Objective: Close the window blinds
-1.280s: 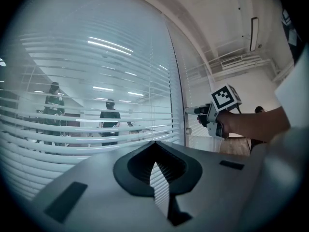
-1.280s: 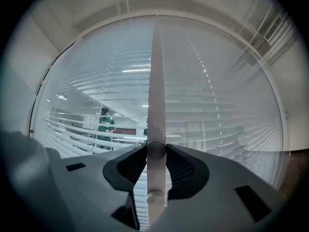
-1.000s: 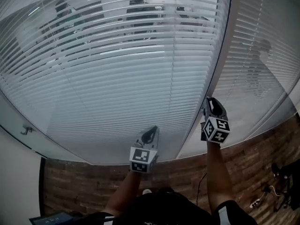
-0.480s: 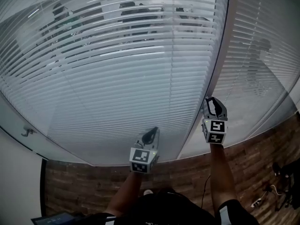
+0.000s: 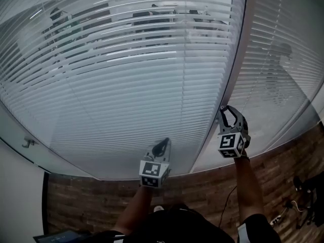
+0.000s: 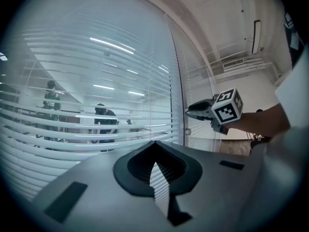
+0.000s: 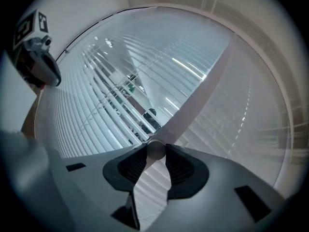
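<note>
White slatted blinds point(image 5: 126, 85) cover the glass wall ahead, and their slats are tilted partly open, so people show through the upper part. A thin tilt wand point(image 7: 193, 98) hangs by the frame post point(image 5: 238, 49) between two panes. My right gripper point(image 5: 229, 109) is shut on the wand's lower end point(image 7: 155, 150), with the round tip pinched between the two pads. My left gripper point(image 5: 162, 145) is held level lower left of it, close to the blinds, jaws together and holding nothing. In the left gripper view the right gripper point(image 6: 203, 109) shows at the right.
A second set of blinds point(image 5: 283, 70) covers the pane right of the post. The floor point(image 5: 91, 201) below is brick-patterned. Cables and a power strip point(image 5: 283, 214) lie at the lower right. Several people stand behind the glass point(image 6: 104, 122).
My right gripper has rolled about its own axis while staying on the wand, so its marker cube shows another face. The left gripper has stayed put. People behind the glass have shifted.
</note>
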A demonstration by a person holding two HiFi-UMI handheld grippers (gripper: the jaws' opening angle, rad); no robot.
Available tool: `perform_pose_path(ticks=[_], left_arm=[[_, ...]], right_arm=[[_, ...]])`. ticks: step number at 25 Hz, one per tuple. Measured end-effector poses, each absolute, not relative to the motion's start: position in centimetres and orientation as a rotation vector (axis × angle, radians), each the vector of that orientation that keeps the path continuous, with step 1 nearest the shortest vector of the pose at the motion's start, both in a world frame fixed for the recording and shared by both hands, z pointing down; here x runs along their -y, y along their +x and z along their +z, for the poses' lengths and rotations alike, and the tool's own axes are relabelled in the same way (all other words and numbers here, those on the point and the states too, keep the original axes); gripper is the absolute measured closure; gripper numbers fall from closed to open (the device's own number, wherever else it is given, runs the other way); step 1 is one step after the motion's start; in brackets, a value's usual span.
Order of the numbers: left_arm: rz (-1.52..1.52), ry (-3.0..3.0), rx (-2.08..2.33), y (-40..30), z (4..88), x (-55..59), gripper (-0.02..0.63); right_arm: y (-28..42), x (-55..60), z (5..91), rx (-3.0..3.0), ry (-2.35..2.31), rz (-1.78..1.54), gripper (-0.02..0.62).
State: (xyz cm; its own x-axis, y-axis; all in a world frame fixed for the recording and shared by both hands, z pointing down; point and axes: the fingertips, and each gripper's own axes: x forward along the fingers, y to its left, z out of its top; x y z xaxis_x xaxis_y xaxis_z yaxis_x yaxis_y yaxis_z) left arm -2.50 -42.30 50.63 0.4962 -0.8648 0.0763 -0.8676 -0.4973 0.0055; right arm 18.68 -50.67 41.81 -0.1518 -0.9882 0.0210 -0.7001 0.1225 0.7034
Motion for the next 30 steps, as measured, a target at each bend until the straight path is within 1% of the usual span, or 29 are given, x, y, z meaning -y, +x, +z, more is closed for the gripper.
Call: perform_pose_path(ticks=[9,22,25,27,28,30], left_arm=[[0.14,2.701,1.52,-1.6,51.3,42.1,0.611],[0.076,2.757,1.508,-0.1,49.5,42.7,0.611],[0.066,2.764,1.501,0.4,48.7,43.0,0.611],[0.06,2.781,1.487,1.0,48.4,43.1,0.611],[0.062,2.791,1.48,1.3,48.4,43.2,0.611],[0.065,2.805,1.466,1.8,48.3,43.2,0.611]], right_arm=[[18.8,50.9,43.7,1.522,1.236,-1.159,0.468],[18.4,51.1,44.8,1.125,0.949,-1.413,0.468],[18.2,50.8,44.9,1.179,0.969,-1.383,0.466],[18.3,50.0,44.6,1.352,1.092,-1.287,0.465],[18.4,49.6,44.3,1.486,1.192,-1.191,0.454],[18.9,48.6,43.7,1.803,1.423,-0.893,0.442]])
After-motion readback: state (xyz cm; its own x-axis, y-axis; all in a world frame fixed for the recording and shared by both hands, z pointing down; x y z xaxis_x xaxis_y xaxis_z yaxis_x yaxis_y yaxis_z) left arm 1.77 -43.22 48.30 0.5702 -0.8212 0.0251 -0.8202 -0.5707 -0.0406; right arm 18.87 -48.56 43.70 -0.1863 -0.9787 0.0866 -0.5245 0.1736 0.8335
